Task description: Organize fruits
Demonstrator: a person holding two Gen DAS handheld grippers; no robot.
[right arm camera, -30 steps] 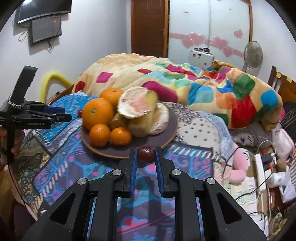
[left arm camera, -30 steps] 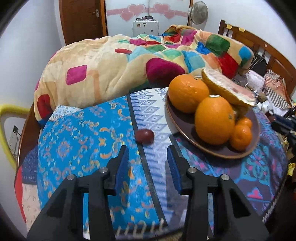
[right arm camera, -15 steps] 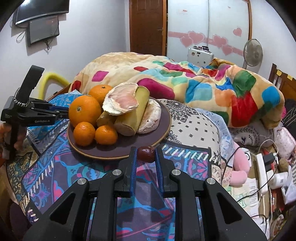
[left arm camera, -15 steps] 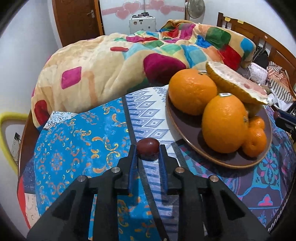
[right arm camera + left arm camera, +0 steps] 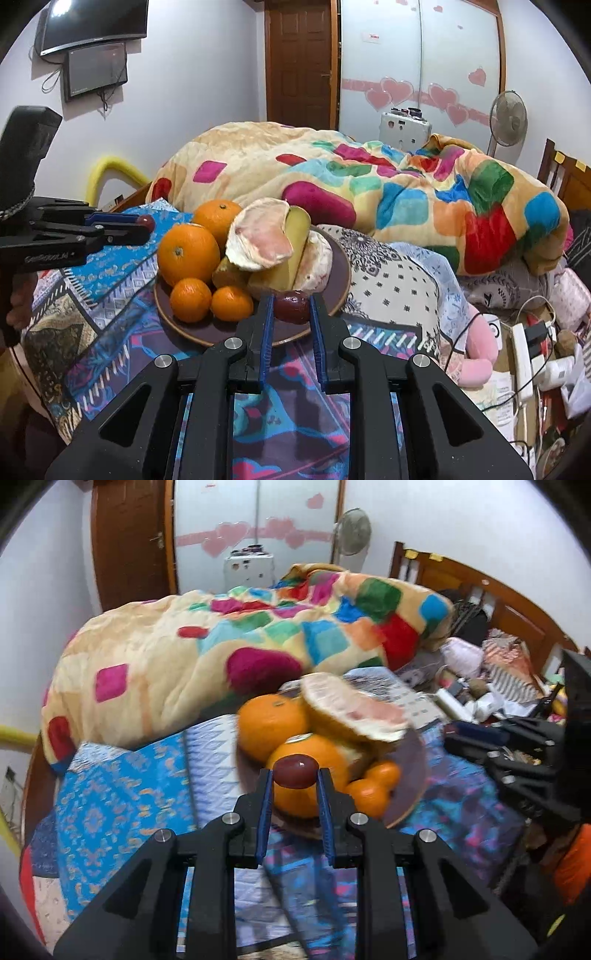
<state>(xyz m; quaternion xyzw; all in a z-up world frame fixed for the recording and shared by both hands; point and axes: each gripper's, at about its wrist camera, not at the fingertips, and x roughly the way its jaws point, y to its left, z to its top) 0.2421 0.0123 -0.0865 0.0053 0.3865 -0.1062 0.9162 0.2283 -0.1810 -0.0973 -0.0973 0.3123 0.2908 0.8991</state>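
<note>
A brown plate (image 5: 341, 271) on the patterned cloth holds two oranges (image 5: 188, 254), two small mandarins (image 5: 190, 300) and pomelo pieces (image 5: 262, 236). My left gripper (image 5: 295, 775) is shut on a dark red date (image 5: 295, 771) and holds it in the air in front of the plate (image 5: 413, 771); it also shows in the right wrist view (image 5: 146, 225) at the plate's left. My right gripper (image 5: 291, 304) is shut on another dark red date (image 5: 291, 306) at the plate's near rim.
A colourful quilt (image 5: 369, 184) is heaped on the bed behind the table. The right gripper's black body (image 5: 517, 760) is at the right of the left wrist view. Cables, a power strip (image 5: 521, 358) and clutter lie at the right.
My left gripper has closed on its date, lifted it off the cloth and swung right toward the plate. My right gripper has carried its date closer to the plate's rim.
</note>
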